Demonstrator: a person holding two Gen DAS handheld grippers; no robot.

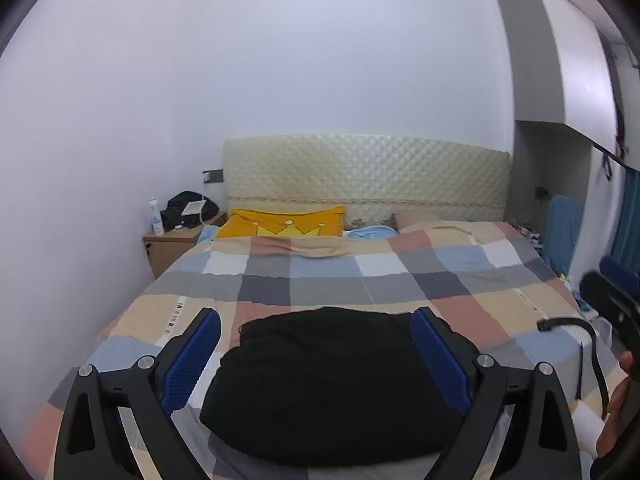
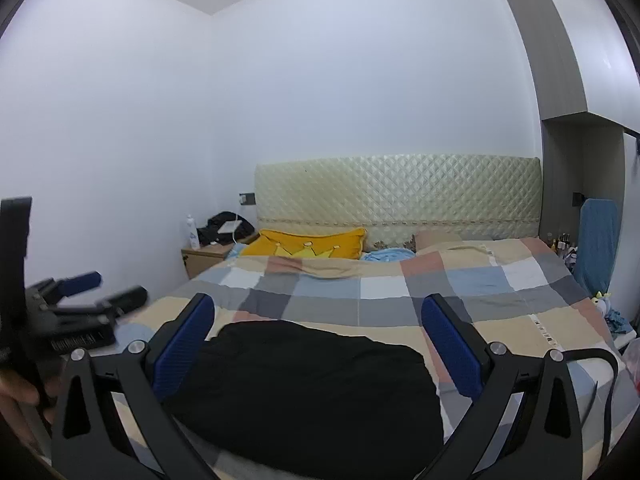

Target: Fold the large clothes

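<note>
- The left hand-held gripper (image 1: 316, 344) hovered above the near edge of the bed with its blue-padded fingers (image 1: 192, 360) spread wide apart, gripping nothing.
- The right hand-held gripper (image 2: 316, 332) hung alongside it over the same near edge, its fingers (image 2: 450, 344) likewise spread wide and empty.
- In the right wrist view the left hand-held gripper showed at the left border; in the left wrist view part of the right one showed at the right border.
- The black garment (image 1: 332, 380) lay on the bed as a compact, rounded bundle at the near edge, roughly midway along it, below and between the fingers of both tools; whether either touched it could not be told.
- The bed (image 1: 500, 308) carried a checked cover in beige, grey, blue, white and dusty pink, mostly smooth with a few wrinkles toward the head.
- At the head end, a yellow pillow (image 1: 286, 222) with a crown motif leaned near the left corner, with light blue fabric (image 1: 372, 232) beside it.
- A quilted cream headboard (image 1: 368, 176) stood against the white wall.
- Beyond the far left corner of the bed, a wooden nightstand (image 1: 172, 244) held a white bottle (image 1: 156, 218) and a dark bundle (image 1: 188, 208).
- Past the far right corner, a blue cloth (image 2: 598, 240) hung upright below a grey cabinet (image 1: 560, 52).
</note>
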